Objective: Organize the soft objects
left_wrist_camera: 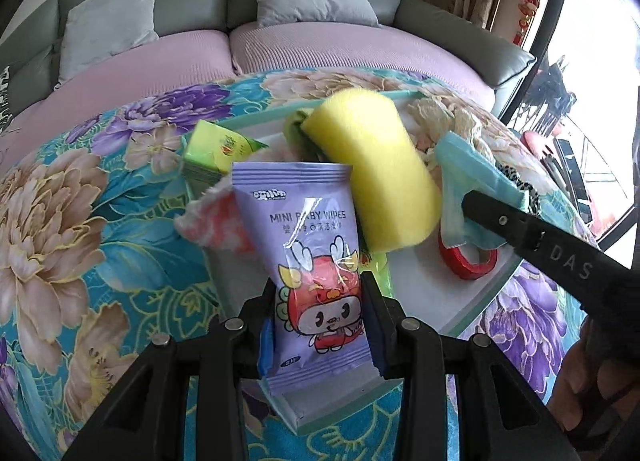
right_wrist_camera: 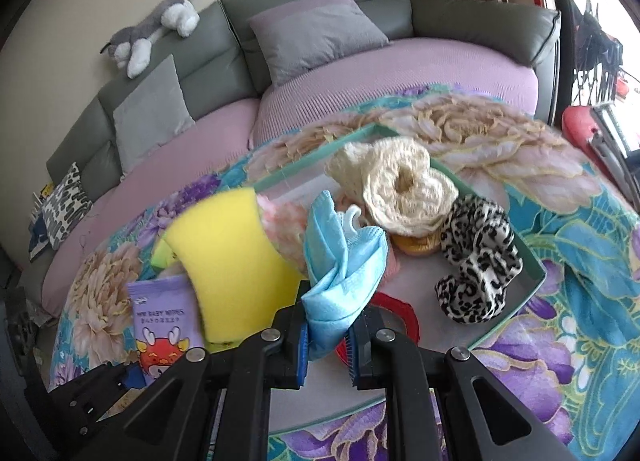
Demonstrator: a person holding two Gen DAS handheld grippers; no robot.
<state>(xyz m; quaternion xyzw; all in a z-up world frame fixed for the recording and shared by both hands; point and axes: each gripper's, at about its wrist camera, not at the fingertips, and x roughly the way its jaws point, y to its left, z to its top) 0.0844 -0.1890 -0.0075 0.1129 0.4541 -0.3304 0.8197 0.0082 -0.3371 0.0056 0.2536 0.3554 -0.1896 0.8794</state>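
The left gripper pinches a purple pack of baby wipes by its lower half, which leaves the upper half free and the pack upright above the near edge of the white tray. The right gripper is pressed onto a bunched blue face mask, held over the tray's near right part above a red tape roll. The grip on each item is low, probably so it can be set down without the fingers striking the contents.

The tray rests on the floral-covered bench. A yellow sponge sits at its centre, tilted against the other goods. A green tissue pack lies at the far left. A cream knitted piece and a leopard-print scrunchie occupy the far right. Judged from this layout, both held items are destined for the tray.
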